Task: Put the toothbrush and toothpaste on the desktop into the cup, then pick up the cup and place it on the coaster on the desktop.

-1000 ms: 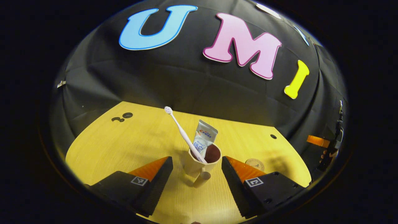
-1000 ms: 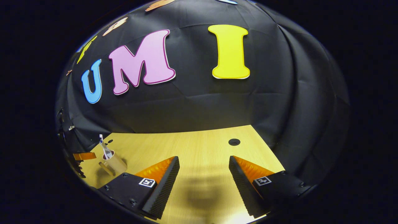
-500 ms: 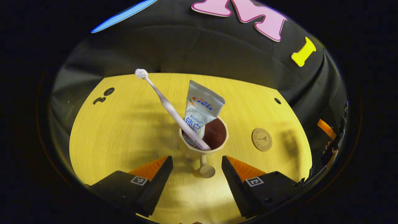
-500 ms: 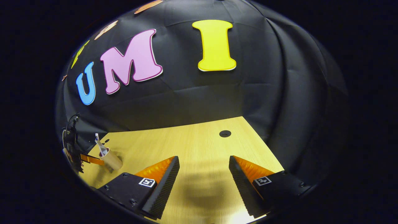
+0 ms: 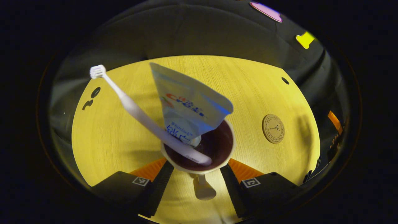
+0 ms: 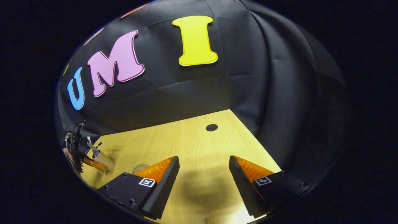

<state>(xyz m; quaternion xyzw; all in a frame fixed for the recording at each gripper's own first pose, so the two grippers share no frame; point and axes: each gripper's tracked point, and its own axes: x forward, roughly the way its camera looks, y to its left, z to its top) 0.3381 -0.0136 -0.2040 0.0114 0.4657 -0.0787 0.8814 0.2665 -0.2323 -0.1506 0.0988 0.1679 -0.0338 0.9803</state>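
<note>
So the cup [image 5: 199, 155] is now right between the left gripper [image 5: 196, 183] fingers, way closer than half a second ago when it stood out in front of them. Toothbrush [image 5: 140, 115] and toothpaste [image 5: 189, 109] are both standing in it, so that half of the job looks done. The fingers sit on either side of the cup's body with the handle [image 5: 203, 189] poking toward the camera, but I can't tell if they're actually squeezing it yet. The cup stands around the middle of the desk [image 5: 108, 140], and the coaster [image 5: 273, 128] lies apart from it toward the right edge. The right gripper [image 6: 203, 180] hangs wide open over bare desk, holding nothing. Next up, I'd guess: clamp, lift, carry to the coaster.
</note>
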